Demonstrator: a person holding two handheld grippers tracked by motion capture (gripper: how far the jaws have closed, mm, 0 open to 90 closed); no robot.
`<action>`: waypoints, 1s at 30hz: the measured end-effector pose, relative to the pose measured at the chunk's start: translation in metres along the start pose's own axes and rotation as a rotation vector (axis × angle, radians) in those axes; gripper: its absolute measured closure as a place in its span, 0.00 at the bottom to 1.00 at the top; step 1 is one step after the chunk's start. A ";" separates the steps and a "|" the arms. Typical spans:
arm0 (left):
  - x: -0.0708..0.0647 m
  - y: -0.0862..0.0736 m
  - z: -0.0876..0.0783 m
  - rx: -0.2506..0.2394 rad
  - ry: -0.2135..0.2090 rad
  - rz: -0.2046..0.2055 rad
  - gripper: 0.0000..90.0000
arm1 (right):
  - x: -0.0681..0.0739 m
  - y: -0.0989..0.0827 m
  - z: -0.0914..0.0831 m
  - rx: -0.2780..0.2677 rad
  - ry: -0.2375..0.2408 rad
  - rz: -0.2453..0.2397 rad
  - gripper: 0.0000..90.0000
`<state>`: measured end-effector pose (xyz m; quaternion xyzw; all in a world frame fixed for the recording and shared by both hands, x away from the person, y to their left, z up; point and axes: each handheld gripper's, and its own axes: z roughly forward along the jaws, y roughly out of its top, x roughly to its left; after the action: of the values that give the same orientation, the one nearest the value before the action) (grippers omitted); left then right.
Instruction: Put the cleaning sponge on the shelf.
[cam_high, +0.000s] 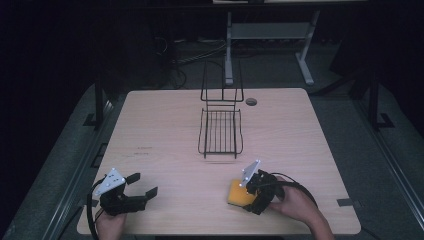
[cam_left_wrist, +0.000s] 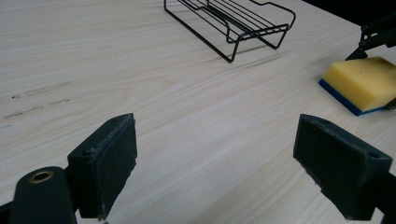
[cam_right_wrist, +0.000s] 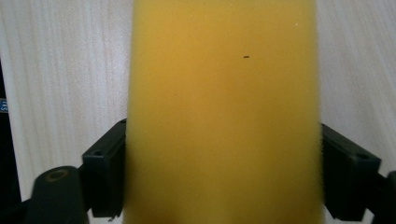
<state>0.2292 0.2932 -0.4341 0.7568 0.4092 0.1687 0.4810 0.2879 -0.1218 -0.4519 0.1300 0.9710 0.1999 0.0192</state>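
Observation:
A yellow sponge (cam_high: 236, 194) with a blue underside lies flat on the wooden table (cam_high: 160, 120) near the front right. My right gripper (cam_high: 246, 197) is shut on the sponge (cam_right_wrist: 224, 93), one black jaw pressed against each of its long sides. In the left gripper view the sponge (cam_left_wrist: 364, 81) sits at the right edge with the right gripper's jaws behind it. My left gripper (cam_high: 143, 184) hovers at the table's front left, open, nothing between its pads (cam_left_wrist: 107, 163). It points towards the table's middle.
A black wire rack (cam_high: 220, 132) with a tall upright back stands at the table's centre, also seen far off in the left gripper view (cam_left_wrist: 233, 21). A round cable hole (cam_high: 251, 101) sits near the back edge. Another table's white legs (cam_high: 229, 50) stand behind.

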 end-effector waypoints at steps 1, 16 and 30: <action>0.000 0.000 0.000 0.000 0.000 -0.001 0.14 | 0.000 0.000 0.000 -0.001 0.000 -0.002 0.23; 0.000 0.000 -0.001 -0.001 -0.001 -0.002 0.14 | 0.000 0.006 -0.008 -0.023 0.003 -0.022 0.24; 0.000 0.000 -0.001 -0.009 -0.004 -0.010 0.14 | -0.010 0.027 -0.018 -0.023 0.023 -0.049 0.24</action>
<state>0.2285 0.2942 -0.4335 0.7530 0.4111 0.1668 0.4860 0.3023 -0.1070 -0.4250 0.1035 0.9716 0.2121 0.0143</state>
